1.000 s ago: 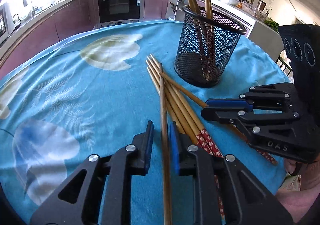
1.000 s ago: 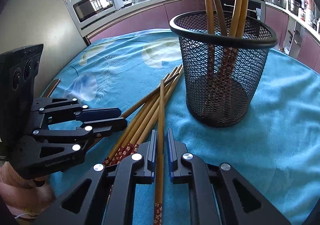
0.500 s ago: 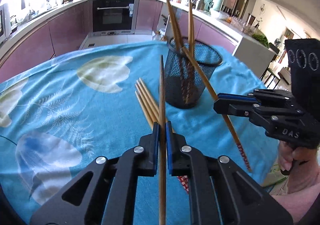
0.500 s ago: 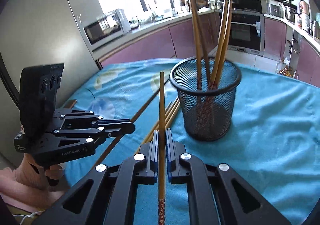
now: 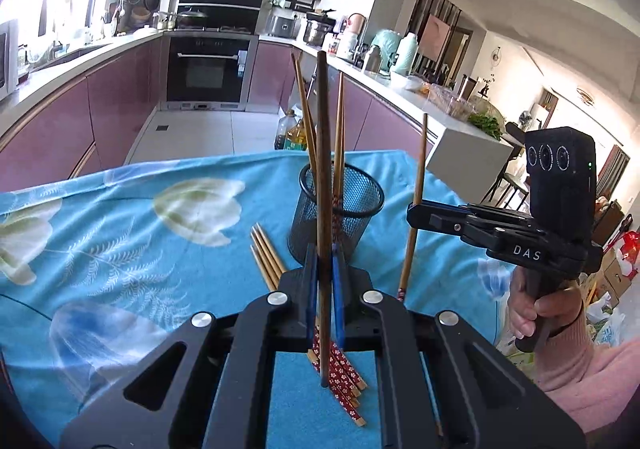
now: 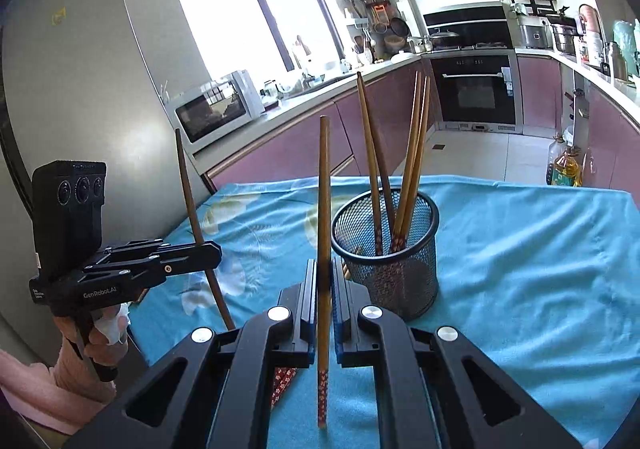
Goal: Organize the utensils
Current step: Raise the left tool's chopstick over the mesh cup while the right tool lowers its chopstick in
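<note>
A black mesh cup (image 5: 352,209) (image 6: 404,269) stands on the blue floral tablecloth (image 5: 120,217) with chopsticks upright in it. My left gripper (image 5: 324,254) (image 6: 216,249) is shut on one dark wooden chopstick (image 5: 323,169) (image 6: 191,201), held almost upright above the table. My right gripper (image 6: 325,266) (image 5: 412,214) is shut on another chopstick (image 6: 324,209) (image 5: 417,185), also near upright, its red-patterned end pointing down. Both grippers hang on the near side of the cup, left and right of it. Several loose chopsticks (image 5: 266,257) lie on the cloth in front of the cup.
A hand in a pink sleeve (image 5: 560,337) holds each gripper's handle. Beyond the table's far edge are purple kitchen cabinets, an oven (image 5: 212,69) and oil bottles (image 6: 564,165) on the floor. A grey fridge (image 6: 100,89) stands left of the table.
Both grippers have risen from the cloth, each lifting one chopstick out of the pile and tipping it upright. The left jaws closed on theirs first.
</note>
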`<state>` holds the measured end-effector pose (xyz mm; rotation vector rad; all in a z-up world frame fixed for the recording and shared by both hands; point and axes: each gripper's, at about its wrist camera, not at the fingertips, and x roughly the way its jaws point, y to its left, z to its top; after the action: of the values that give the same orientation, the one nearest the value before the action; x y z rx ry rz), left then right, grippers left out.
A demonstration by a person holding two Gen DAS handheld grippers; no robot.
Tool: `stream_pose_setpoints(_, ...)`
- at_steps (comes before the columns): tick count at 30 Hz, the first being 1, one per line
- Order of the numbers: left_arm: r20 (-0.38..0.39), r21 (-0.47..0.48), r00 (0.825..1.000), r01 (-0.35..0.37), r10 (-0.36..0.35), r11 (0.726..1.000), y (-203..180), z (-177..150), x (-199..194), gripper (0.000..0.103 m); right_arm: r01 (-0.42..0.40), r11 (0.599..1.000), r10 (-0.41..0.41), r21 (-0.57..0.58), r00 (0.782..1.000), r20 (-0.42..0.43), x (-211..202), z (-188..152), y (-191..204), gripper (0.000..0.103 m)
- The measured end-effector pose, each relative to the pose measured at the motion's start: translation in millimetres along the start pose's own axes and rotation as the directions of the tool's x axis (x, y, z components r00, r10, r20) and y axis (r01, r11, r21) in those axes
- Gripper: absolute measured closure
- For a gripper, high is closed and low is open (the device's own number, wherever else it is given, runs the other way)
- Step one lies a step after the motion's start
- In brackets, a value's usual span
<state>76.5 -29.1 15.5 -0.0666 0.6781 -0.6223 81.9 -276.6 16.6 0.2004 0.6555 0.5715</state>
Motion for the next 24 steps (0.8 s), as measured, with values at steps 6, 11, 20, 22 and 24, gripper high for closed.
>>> stream_pose_setpoints(6, 0.048, 0.003, 0.999, 0.011, -0.011, 1.000, -5, 14, -10, 0.096, -0.002, 1.000, 0.002, -0.018, 0.999, 0.037, -8, 12, 2, 0.097)
stream_pose_setpoints(11, 0.084, 0.008, 0.996, 0.014, -0.015, 1.000, -10, 28, -14, 0.096, 0.001, 0.999, 0.001, -0.032, 0.997, 0.080, -17, 27, 7, 0.097)
stream_pose_setpoints(20, 0.140, 0.027, 0.990, 0.007, -0.011, 1.000, -21, 60, -14, 0.096, 0.014, 0.998, -0.004, -0.059, 0.988, 0.157, -34, 56, 8, 0.097)
stream_pose_setpoints(22, 0.152, 0.031, 0.988, 0.007, -0.012, 0.999, -23, 68, -14, 0.096, 0.018, 0.998, -0.007, -0.064, 0.986, 0.170, -36, 62, 7, 0.097)
stream_pose_setpoints(24, 0.171, 0.040, 0.985, 0.000, -0.007, 0.999, -26, 76, -15, 0.096, 0.016, 0.998, -0.004, -0.063, 0.984, 0.181, -37, 66, 7, 0.097)
